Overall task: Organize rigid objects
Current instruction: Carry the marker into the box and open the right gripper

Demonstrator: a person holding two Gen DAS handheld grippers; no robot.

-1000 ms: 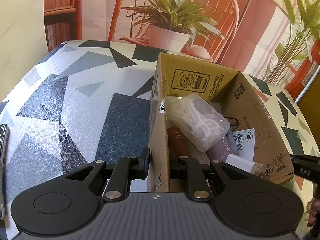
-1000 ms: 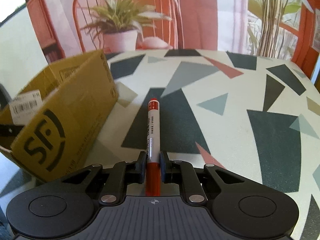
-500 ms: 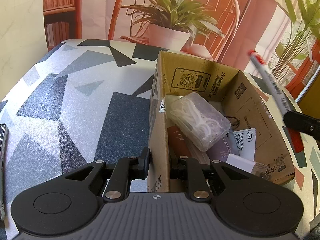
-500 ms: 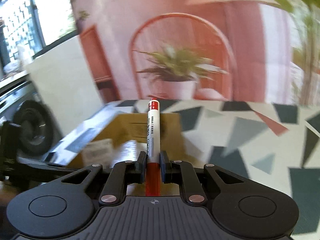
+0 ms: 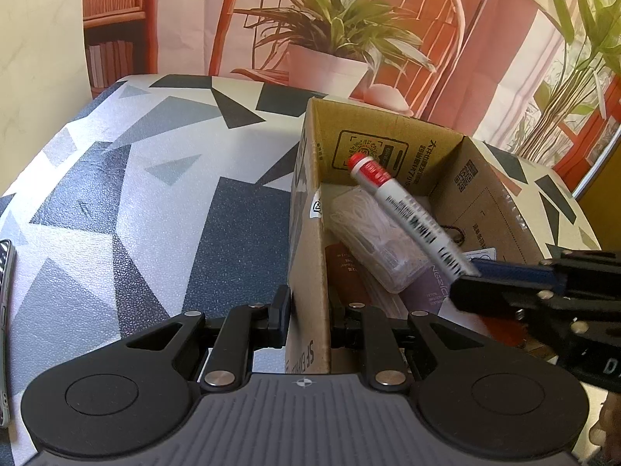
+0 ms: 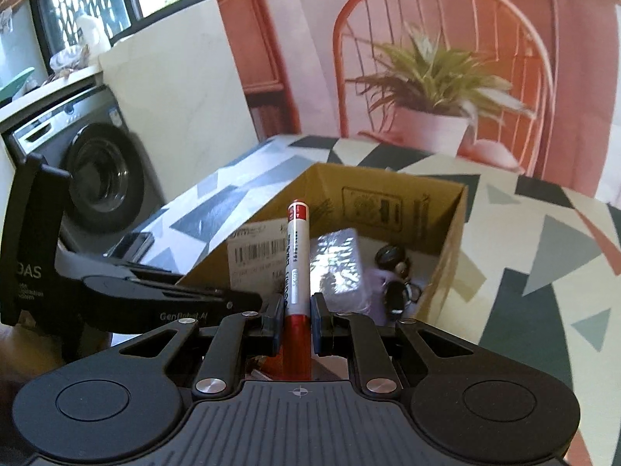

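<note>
An open cardboard box (image 5: 392, 143) (image 6: 454, 229) stands on the patterned table. My left gripper (image 5: 309, 314) is shut on the box's near left wall. My right gripper (image 6: 297, 320) is shut on a red and white marker (image 6: 297, 256); the marker (image 5: 407, 209) hangs slanted over the box's open top, red cap toward the far wall. Inside the box lie a clear plastic case (image 5: 368, 229) (image 6: 339, 264), a dark red item (image 5: 345, 275), a purple item and a black corded piece (image 6: 394, 268). In the left wrist view the right gripper (image 5: 469, 279) comes in from the right edge.
A phone (image 5: 6, 310) (image 6: 130, 242) lies on the table left of the box. A printed backdrop with a chair and potted plant (image 5: 330, 39) rises behind the table. A washing machine (image 6: 97, 171) stands beyond the table's left edge.
My right gripper has swung left and up from the table beside the box, carrying the marker to above the box's opening. The left gripper has stayed clamped on the box wall.
</note>
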